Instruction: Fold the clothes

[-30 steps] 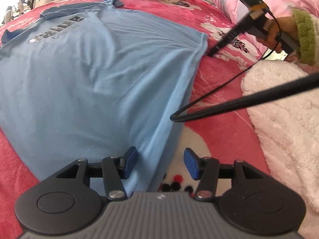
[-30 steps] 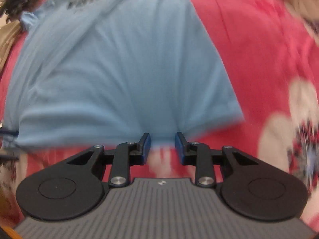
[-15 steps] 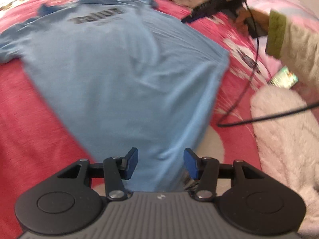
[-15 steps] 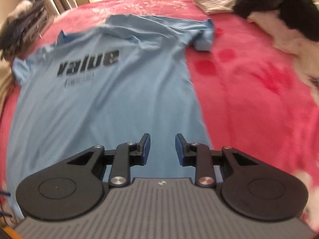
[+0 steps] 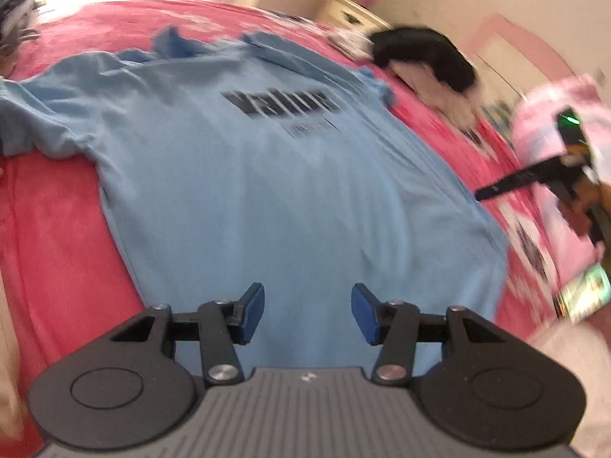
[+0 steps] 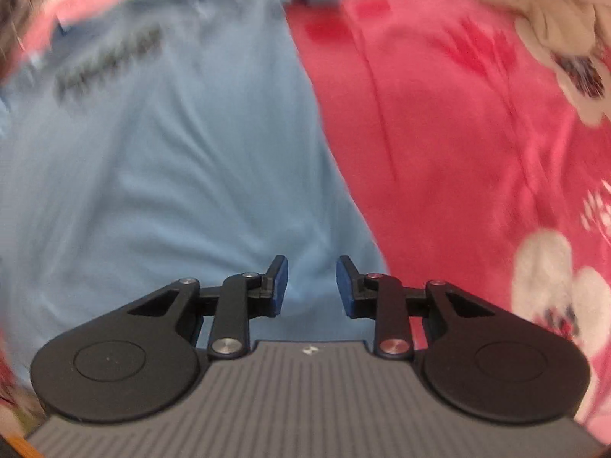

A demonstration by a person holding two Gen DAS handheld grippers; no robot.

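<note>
A light blue T-shirt [image 5: 275, 191] with dark lettering lies spread flat, print side up, on a red floral blanket [image 5: 49, 236]. My left gripper [image 5: 307, 311] hovers open over the shirt's lower hem, nothing between its blue pads. In the right wrist view the same T-shirt [image 6: 152, 175] fills the left half, and my right gripper [image 6: 311, 286] hangs open above its lower right part, holding nothing. From the left wrist view the right gripper [image 5: 492, 191] shows at the far right, held by a hand, just off the shirt's side edge.
A heap of black and white clothes [image 5: 427, 61] lies past the shirt's shoulder on the blanket [image 6: 458, 145]. A pink pillow [image 5: 542, 129] and a lit phone [image 5: 584, 297] sit at the right. A white fluffy cover [image 5: 565, 347] borders the near right.
The left gripper has swung left from the shirt's right hem edge to over the middle of the hem. The right gripper drifted along the shirt's right side; both stayed open and empty.
</note>
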